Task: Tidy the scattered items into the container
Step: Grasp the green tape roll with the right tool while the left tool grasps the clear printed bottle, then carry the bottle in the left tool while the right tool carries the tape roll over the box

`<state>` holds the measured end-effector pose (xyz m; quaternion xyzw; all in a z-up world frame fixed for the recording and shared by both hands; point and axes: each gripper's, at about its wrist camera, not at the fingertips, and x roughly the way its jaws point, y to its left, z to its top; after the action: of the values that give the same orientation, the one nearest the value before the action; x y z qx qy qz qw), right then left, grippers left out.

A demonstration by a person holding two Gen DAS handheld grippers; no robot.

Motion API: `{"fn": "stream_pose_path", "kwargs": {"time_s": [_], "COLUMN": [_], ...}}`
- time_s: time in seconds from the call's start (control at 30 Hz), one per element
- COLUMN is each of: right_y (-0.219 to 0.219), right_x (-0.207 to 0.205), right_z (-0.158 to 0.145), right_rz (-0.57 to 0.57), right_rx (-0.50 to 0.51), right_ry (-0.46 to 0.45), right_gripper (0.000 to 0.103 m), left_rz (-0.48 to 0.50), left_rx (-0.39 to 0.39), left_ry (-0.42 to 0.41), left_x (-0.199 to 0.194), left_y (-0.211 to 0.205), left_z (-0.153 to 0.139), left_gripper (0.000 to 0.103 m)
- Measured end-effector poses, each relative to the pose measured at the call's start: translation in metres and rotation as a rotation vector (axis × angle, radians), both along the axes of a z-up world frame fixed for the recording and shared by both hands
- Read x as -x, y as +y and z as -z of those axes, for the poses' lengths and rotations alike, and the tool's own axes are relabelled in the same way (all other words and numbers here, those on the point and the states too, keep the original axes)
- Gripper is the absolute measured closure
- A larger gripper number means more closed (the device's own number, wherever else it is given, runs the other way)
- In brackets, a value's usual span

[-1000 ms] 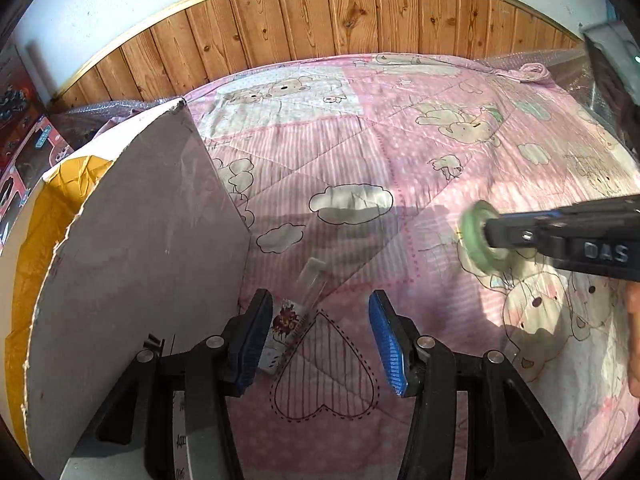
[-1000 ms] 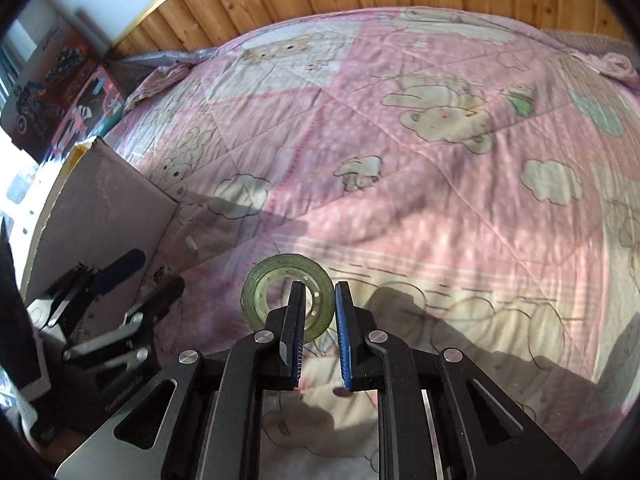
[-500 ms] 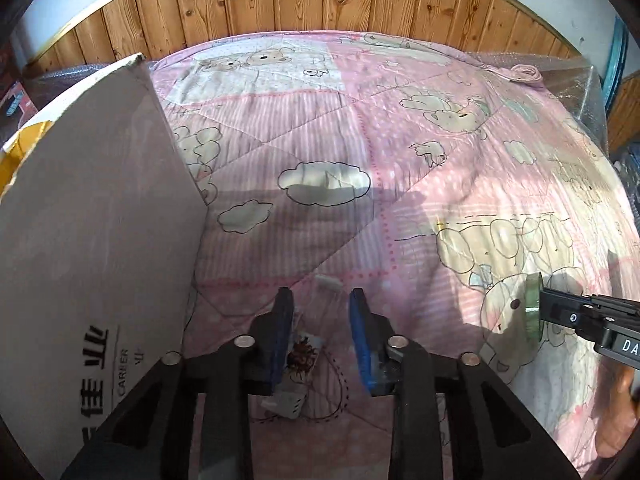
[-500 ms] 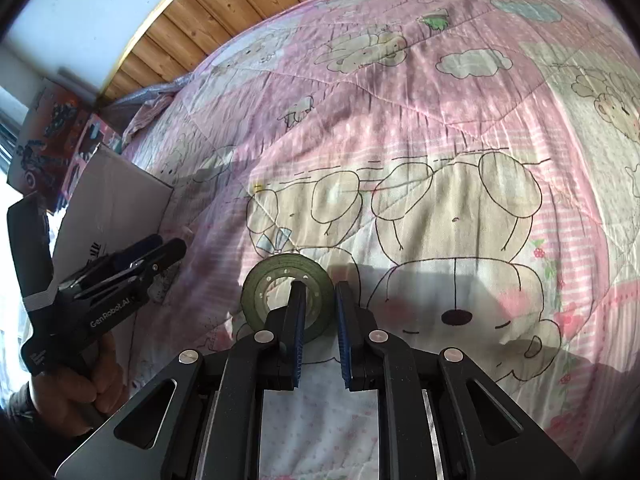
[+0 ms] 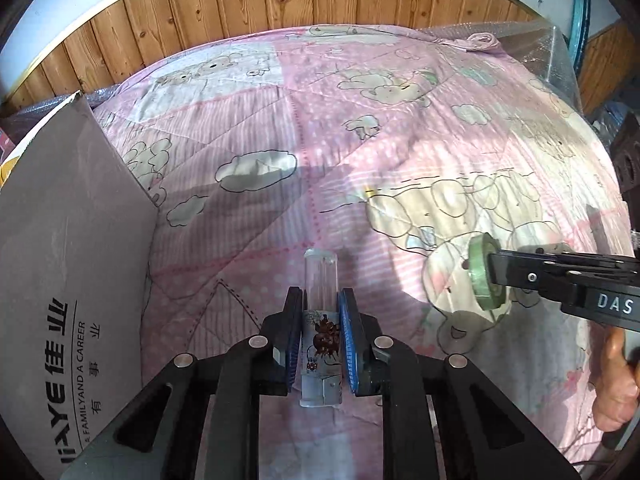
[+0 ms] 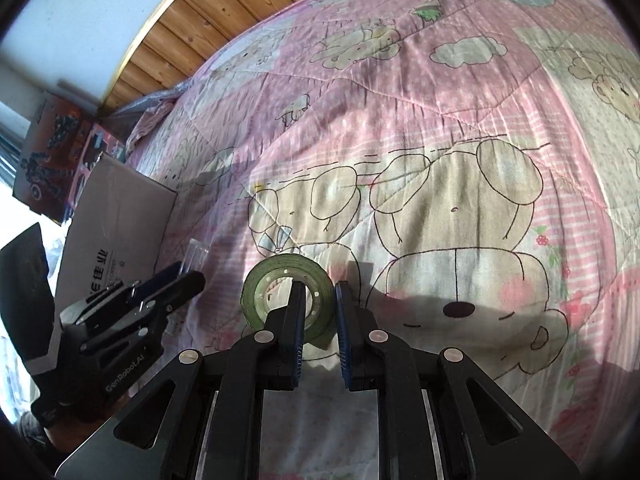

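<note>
Cardboard box wall printed "佳业", "FAMILYAND A CAREER" and "有事业", right tool body lettered "DAS", left tool body marked "GenRobot.AI", label on the clear tube unreadable

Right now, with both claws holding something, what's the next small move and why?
Probably swing the left claw left toward the cardboard box. It is shut on the clear tube, and the box stands just to its left. The right claw grips the green tape roll and can follow.
</note>
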<state>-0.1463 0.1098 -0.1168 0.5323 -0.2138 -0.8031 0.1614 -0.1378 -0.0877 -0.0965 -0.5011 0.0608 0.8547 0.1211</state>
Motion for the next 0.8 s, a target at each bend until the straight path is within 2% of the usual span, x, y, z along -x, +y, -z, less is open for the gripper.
{"fn": "stream_pose_path", "kwargs": {"time_s": [0.27,0.53,0.8], "right_y": [-0.012,-0.025,-0.055], "right_x": [-0.044,-0.105,-0.138], "right_z": [-0.026,-0.044,-0.055], "right_rz": [0.014,0.063,0.049], "right_rx": [-0.055,-0.139,-0.181], "right_ry": [0.006,-0.003,0.002], "right_gripper": [0.088,0.088,0.088], "left_rz": [0.025,0.096,0.105], "left_rx": [-0.072,-0.159,-0.224], "left_ry": [-0.003,0.017,0.069], "left_x": [-0.041,-0.083,-0.115], "left_y": [0.0,0.005,-0.01], "left_z": [-0.019,-0.034,-0.056], "left_gripper": [0.084,0.084,0.084]}}
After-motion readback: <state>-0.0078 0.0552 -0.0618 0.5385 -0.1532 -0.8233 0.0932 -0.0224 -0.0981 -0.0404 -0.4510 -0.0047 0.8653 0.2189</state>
